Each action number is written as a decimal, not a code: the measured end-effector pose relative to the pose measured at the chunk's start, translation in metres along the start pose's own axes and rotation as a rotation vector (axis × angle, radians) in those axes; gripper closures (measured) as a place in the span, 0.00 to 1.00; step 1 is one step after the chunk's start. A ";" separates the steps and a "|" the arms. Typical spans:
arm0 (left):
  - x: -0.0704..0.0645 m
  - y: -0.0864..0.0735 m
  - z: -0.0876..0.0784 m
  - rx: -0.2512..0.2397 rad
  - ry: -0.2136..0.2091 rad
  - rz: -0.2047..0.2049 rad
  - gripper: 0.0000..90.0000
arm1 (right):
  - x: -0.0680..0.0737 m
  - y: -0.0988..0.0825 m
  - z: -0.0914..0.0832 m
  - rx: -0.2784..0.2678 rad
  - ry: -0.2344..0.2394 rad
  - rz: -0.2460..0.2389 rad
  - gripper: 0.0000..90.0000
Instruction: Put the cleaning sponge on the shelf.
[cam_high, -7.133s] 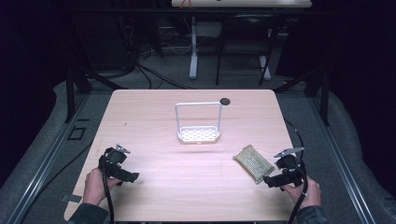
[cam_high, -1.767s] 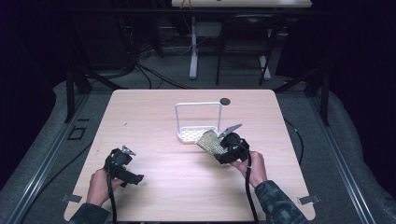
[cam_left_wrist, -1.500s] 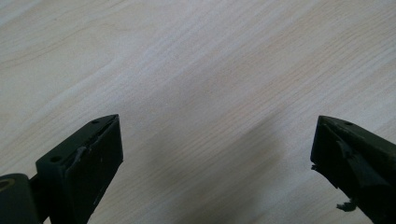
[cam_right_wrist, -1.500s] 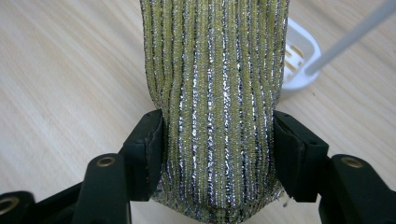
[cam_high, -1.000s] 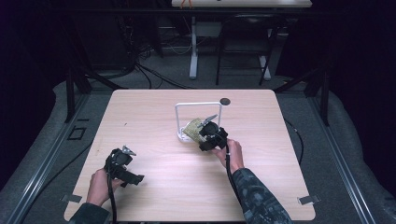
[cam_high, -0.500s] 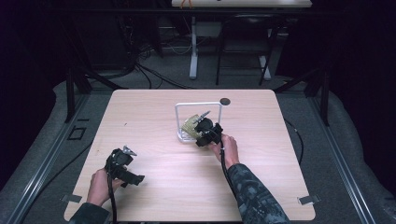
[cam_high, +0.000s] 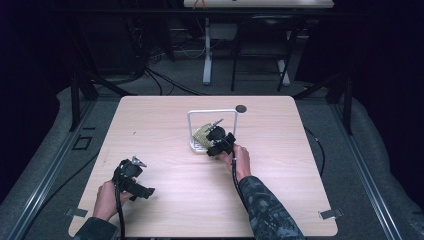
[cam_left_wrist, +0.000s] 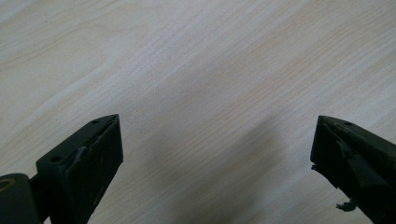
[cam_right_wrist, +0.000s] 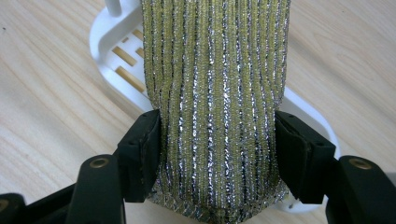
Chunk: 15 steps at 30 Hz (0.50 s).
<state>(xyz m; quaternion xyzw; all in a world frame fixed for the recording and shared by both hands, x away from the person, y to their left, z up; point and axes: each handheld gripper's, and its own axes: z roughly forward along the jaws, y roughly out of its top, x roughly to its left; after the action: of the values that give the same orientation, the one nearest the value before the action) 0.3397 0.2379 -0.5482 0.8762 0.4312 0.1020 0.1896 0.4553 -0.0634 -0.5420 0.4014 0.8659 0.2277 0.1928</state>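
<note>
High view: the right gripper is at the white rack near the middle of the table, holding the sponge over the rack's slotted tray, under its upright wire hoop. The left gripper rests well apart at the near left corner. Left gripper view: its jaws stand wide apart over bare wood, with nothing between them. Right gripper view: the yellow-and-silver striped sponge lies lengthwise between the two pads, which touch its long edges; the jaws have just been opening a little, so the grip is judged to be easing, though contact remains. The sponge's far end reaches over the rack tray; its near end overhangs the rim. Judgement: the step in hand is setting the sponge into the rack. To do it well, centre the sponge inside the rim, lower it flat, then open fully and withdraw straight back without catching the hoop.
</note>
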 end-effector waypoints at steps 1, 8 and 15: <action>0.000 0.000 0.000 0.000 0.000 0.000 0.03 | 0.000 0.000 0.000 0.000 0.000 0.000 0.40; 0.000 0.000 0.000 0.002 -0.004 0.003 0.03 | 0.004 0.005 0.004 0.007 -0.004 0.006 0.36; -0.002 0.001 0.000 0.006 0.001 0.014 0.03 | 0.003 0.006 0.005 0.016 0.002 0.017 0.33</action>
<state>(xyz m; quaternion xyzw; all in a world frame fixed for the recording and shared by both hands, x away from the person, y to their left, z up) 0.3389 0.2357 -0.5481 0.8798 0.4254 0.1027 0.1859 0.4600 -0.0564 -0.5429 0.4101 0.8645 0.2227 0.1867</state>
